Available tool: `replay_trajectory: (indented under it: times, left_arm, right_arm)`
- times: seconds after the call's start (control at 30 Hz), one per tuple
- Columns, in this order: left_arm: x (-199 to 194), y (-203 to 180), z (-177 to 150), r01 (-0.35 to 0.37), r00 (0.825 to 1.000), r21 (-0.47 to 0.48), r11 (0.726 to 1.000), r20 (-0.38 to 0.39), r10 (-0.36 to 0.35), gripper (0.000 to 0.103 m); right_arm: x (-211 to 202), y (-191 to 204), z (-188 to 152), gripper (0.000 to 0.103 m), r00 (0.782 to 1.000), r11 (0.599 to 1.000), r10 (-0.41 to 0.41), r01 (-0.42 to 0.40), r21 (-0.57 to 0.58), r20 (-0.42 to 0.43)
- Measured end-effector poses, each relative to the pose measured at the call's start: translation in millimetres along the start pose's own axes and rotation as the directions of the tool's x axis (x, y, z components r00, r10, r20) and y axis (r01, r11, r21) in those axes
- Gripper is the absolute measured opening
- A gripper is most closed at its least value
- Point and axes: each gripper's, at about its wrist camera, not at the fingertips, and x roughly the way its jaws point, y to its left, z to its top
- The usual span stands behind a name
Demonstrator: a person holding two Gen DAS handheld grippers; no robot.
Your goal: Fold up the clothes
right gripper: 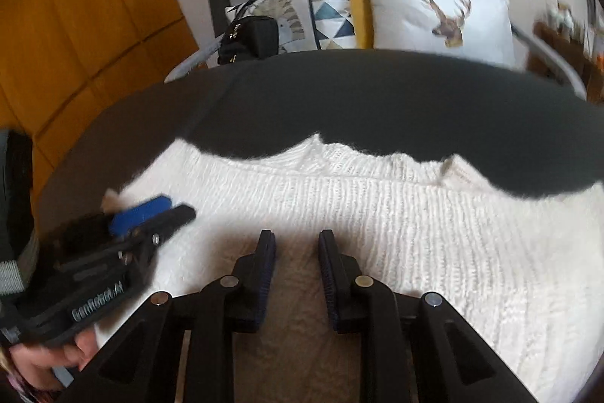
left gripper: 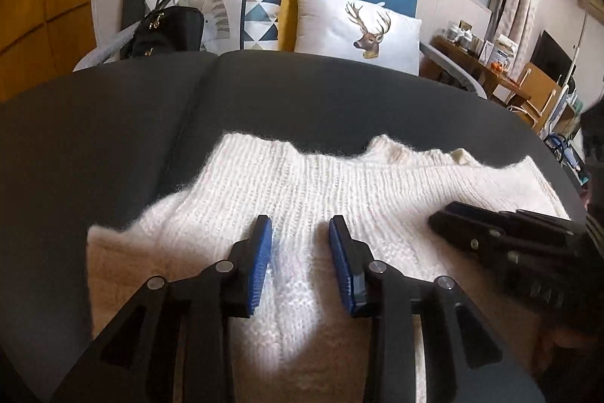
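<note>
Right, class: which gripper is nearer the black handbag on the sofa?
Left. The handbag lies beyond both, off to the left. The left gripper hovers over the left part of the sweater, and the right gripper is further right.

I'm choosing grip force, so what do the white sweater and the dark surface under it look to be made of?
White sweater: chunky knit, probably wool or acrylic, given its ribbed rows and fuzzy edges. Dark surface: matte grey, seemingly woven upholstery, with one seam.
</note>
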Motion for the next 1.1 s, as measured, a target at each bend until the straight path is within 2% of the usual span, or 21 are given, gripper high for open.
replay_trajectory:
  times: [0.07, 0.13, 0.17, 0.27, 0.37, 0.4, 0.5, 0.57, 0.6, 0.63, 0.67, 0.7, 0.73, 0.8, 0.83, 0.9, 0.97, 1.1]
  left_arm:
    - [-1, 0, -2, 0.005, 1.0, -0.001, 1.0, 0.006, -0.005, 0.034]
    - [-2, 2, -1, 0.016, 1.0, -0.009, 1.0, 0.008, -0.016, 0.034]
    - [-2, 3, -1, 0.019, 1.0, -0.012, 1.0, 0.007, -0.019, 0.034]
    - [-1, 2, 0, 0.013, 1.0, -0.008, 1.0, 0.001, -0.013, 0.034]
    - [-2, 3, 2, 0.021, 1.0, -0.008, 1.0, -0.007, -0.021, 0.034]
    - [-2, 3, 2, 0.023, 1.0, -0.009, 1.0, -0.01, -0.023, 0.034]
    - [-7, 2, 6, 0.007, 1.0, -0.006, 1.0, -0.016, -0.007, 0.035]
    - [-19, 2, 9, -0.035, 0.999, -0.018, 0.999, 0.025, 0.036, 0.035]
    - [-23, 3, 9, -0.05, 0.998, -0.029, 0.998, 0.045, 0.051, 0.036]
    - [-26, 4, 10, -0.054, 0.997, -0.042, 0.998, 0.058, 0.057, 0.043]
    - [-28, 6, 11, -0.058, 0.995, -0.055, 0.997, 0.072, 0.062, 0.054]
    - [-27, 7, 11, -0.064, 0.995, -0.061, 0.996, 0.069, 0.069, 0.058]
    - [-22, 9, 11, -0.072, 0.996, -0.06, 0.996, 0.048, 0.075, 0.059]
    - [-11, 12, 10, -0.083, 0.996, -0.059, 0.995, 0.007, 0.083, 0.059]
    - [-8, 15, 7, -0.074, 0.997, -0.064, 0.995, -0.002, 0.074, 0.059]
    - [-11, 22, 4, -0.046, 0.998, -0.098, 0.994, 0.026, 0.049, 0.059]
    - [-13, 24, 1, -0.038, 0.998, -0.111, 0.993, 0.042, 0.043, 0.059]
    - [-13, 22, -1, -0.05, 0.997, -0.107, 0.993, 0.047, 0.056, 0.059]
  right_arm:
    - [-13, -9, 3, 0.023, 0.998, 0.997, 0.057, -0.057, 0.056, 0.01]
    - [-29, -15, 4, 0.025, 0.997, 0.996, 0.064, -0.067, 0.066, 0.05]
    - [-37, -16, 5, 0.025, 0.997, 0.998, 0.035, -0.038, 0.045, 0.068]
    - [-40, -29, 4, 0.025, 0.99, 0.99, -0.132, 0.134, -0.043, 0.044]
    - [-39, -57, -4, 0.025, 0.97, 0.969, -0.241, 0.242, -0.05, 0.02]
    - [-38, -69, -7, 0.025, 0.967, 0.966, -0.256, 0.256, -0.029, 0.015]
    - [-41, -92, -9, 0.024, 0.983, 0.981, -0.182, 0.18, 0.077, 0.021]
    - [-47, -76, -4, 0.024, 0.975, 0.975, -0.219, 0.217, 0.04, 0.03]
    - [-52, -64, -1, 0.027, 0.976, 0.977, -0.211, 0.211, 0.011, 0.054]
    - [-57, -48, 2, 0.027, 0.985, 0.988, -0.15, 0.153, -0.022, 0.088]
    - [-59, -34, 4, 0.026, 0.991, 0.994, -0.087, 0.093, -0.056, 0.099]
    - [-58, -20, 6, 0.022, 0.994, 0.995, -0.037, 0.046, -0.086, 0.099]
    - [-53, -8, 8, 0.017, 0.997, 0.993, -0.004, 0.013, -0.113, 0.079]
    - [-39, 18, 12, 0.011, 0.995, 0.983, 0.099, -0.094, -0.161, 0.023]
    - [-29, 27, 13, 0.01, 0.993, 0.978, 0.118, -0.118, -0.169, -0.011]
    - [-6, 40, 12, 0.009, 0.99, 0.975, 0.113, -0.128, -0.181, -0.088]
    - [13, 41, 14, 0.005, 0.99, 0.979, 0.078, -0.098, -0.177, -0.114]
    - [35, 38, 21, 0.003, 0.993, 0.987, 0.024, -0.041, -0.153, -0.111]
